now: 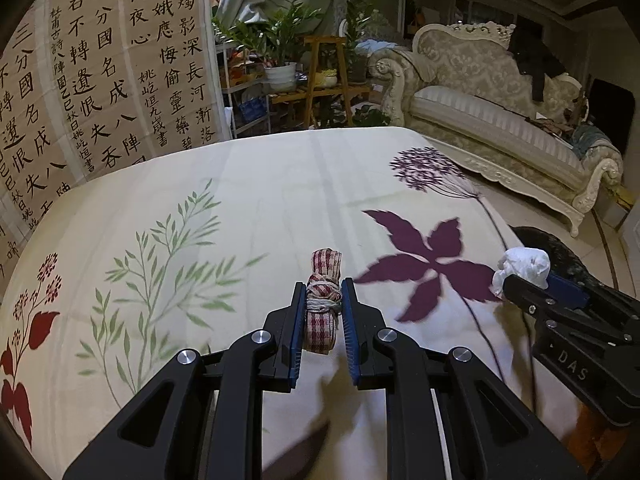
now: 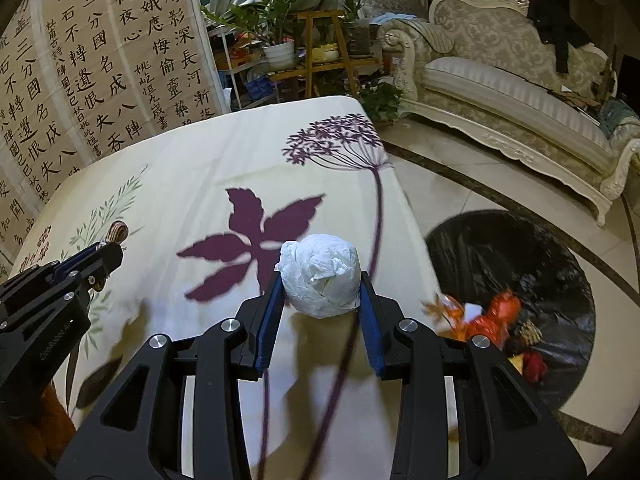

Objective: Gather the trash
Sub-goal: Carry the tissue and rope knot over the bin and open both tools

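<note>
Left tongs (image 1: 324, 308) pinching checked cloth roll (image 1: 324, 300), right tongs (image 2: 320, 284) pinching tissue ball (image 2: 320, 276), both hanging over worktop (image 2: 200, 160); carrying level toward bin (image 2: 508, 264) seems wise.

We see matt black plastic on the left claw (image 1: 323, 308), with bright metal screw heads and ribbed blue pads (image 1: 297, 332). It grips a checked woven cloth roll (image 1: 323, 300) bound with pale string. The right claw (image 2: 320, 292), of the same plastic, grips a crinkled white paper ball (image 2: 320, 276). Under both lies the bench (image 2: 192, 168), draped in smooth matt printed cloth. Beside the bench, a glossy black plastic bin bag (image 2: 500, 248) rests on polished floor tiles (image 2: 460, 184).
</note>
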Available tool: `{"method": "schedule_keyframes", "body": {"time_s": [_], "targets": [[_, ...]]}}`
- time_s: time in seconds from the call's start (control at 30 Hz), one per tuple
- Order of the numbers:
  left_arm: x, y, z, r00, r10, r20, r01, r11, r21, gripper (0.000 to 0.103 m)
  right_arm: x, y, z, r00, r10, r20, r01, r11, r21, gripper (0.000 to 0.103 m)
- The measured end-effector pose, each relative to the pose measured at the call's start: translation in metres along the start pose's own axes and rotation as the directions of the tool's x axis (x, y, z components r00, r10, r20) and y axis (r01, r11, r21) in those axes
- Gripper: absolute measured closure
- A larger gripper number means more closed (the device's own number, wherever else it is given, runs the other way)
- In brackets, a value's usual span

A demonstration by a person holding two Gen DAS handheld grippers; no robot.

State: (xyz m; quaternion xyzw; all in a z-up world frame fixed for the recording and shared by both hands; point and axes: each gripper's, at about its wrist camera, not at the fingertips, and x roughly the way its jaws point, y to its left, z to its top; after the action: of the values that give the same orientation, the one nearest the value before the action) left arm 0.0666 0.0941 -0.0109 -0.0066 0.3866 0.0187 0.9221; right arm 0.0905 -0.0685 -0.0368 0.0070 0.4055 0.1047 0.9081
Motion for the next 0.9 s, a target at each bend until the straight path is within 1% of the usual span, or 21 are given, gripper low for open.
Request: {"method": "schedule_keyframes", "body": {"time_s": [0.23, 0.47, 0.9], "targets": [[-0.014, -0.029, -0.014, 0.999, -0.042, 0.009, 0.042, 0.999, 0.029, 0.084, -0.021, -0.029, -0.021, 0.999, -0.032, 0.011, 0.031, 0.999, 0.044, 0.068], [-0.019, -0.062, -0.021, 0.996, -0.087, 0.007, 0.086, 0.994, 0.065, 0.084, -0.033, -0.063, -0.035, 0.997, -0.077, 0.014, 0.075, 0.992, 0.101, 0.068], [-0.013, -0.133, -0.023, 0.983, -0.182, -0.005, 0.181, 0.971, 0.159, 0.084, -0.047, -0.137, -0.055, 0.981, -0.196, 0.002, 0.19, 0.956, 0.222, 0.068]]}}
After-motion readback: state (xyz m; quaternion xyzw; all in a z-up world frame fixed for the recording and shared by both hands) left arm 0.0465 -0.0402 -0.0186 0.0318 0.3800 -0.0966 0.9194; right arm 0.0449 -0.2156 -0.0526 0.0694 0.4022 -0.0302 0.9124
